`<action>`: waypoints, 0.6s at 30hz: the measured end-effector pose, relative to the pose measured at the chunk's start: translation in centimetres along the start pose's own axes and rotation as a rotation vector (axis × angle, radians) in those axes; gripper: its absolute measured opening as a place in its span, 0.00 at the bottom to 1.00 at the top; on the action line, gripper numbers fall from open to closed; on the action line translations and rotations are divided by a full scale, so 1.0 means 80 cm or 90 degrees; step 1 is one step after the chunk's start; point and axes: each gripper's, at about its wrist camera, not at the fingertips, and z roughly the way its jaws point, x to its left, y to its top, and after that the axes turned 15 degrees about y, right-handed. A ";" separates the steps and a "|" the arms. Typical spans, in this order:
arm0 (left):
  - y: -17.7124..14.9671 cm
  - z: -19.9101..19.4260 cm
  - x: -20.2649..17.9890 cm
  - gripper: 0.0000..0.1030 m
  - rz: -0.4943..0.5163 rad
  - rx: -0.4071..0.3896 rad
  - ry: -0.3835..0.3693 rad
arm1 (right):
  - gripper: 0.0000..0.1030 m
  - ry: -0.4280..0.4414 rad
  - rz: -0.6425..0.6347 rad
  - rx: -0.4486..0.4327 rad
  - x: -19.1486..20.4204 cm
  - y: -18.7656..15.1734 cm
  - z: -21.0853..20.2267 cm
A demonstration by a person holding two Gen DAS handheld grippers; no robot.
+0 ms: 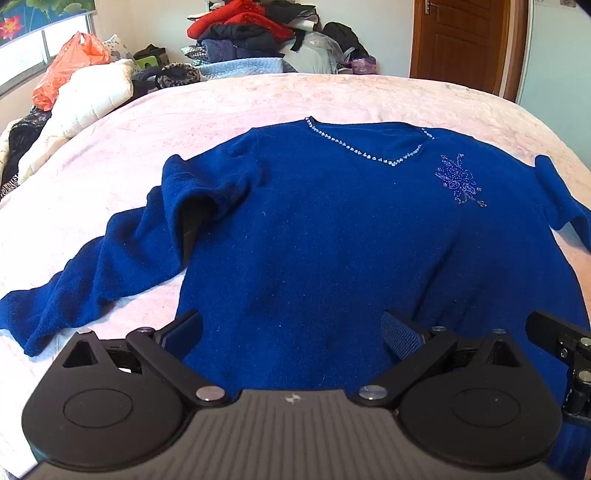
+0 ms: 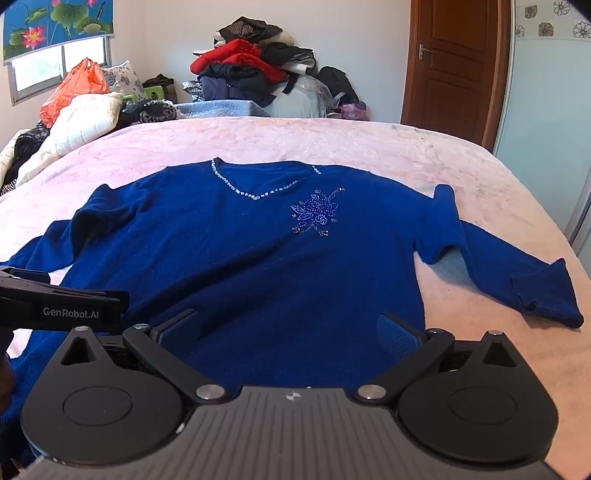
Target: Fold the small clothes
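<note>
A royal blue V-neck sweater [image 1: 314,229] lies face up on the pink bed cover [image 1: 258,99], collar away from me, with a beaded neckline and a beaded flower on the chest. It also shows in the right wrist view [image 2: 258,258]. Its left sleeve [image 1: 92,269] is rumpled and folded at the shoulder; its right sleeve [image 2: 517,273] lies out to the right. My left gripper [image 1: 291,332] is open over the hem, nothing between its fingers. My right gripper [image 2: 291,332] is open over the hem further right. The left gripper's body [image 2: 62,308] shows at the right wrist view's left edge.
A pile of clothes [image 1: 258,33] stands beyond the bed's far edge. A white quilt [image 1: 85,99] and an orange plastic bag [image 1: 66,66] lie at the far left. A wooden door [image 2: 454,66] is at the back right. The bed's right edge [image 2: 554,206] curves near a wardrobe.
</note>
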 end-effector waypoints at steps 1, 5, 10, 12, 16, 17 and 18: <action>0.000 0.000 0.000 1.00 -0.001 0.001 0.001 | 1.00 0.002 0.001 -0.001 0.000 0.000 0.000; -0.001 -0.003 -0.001 1.00 -0.003 -0.010 0.000 | 1.00 0.005 0.006 -0.007 0.000 0.000 0.000; 0.003 -0.003 -0.004 1.00 0.005 -0.008 -0.005 | 1.00 0.005 0.013 -0.002 -0.003 -0.004 0.005; 0.006 -0.001 -0.002 1.00 0.008 0.006 -0.012 | 1.00 0.003 0.016 -0.002 -0.004 -0.002 0.004; 0.005 0.000 -0.002 1.00 0.000 0.011 -0.012 | 1.00 0.003 0.015 -0.005 -0.003 -0.003 0.004; 0.005 -0.001 -0.003 1.00 0.000 0.007 -0.009 | 1.00 0.004 0.015 -0.005 -0.005 -0.003 0.005; 0.005 -0.001 -0.003 1.00 0.001 0.004 -0.005 | 1.00 0.004 0.014 -0.005 -0.005 -0.004 0.004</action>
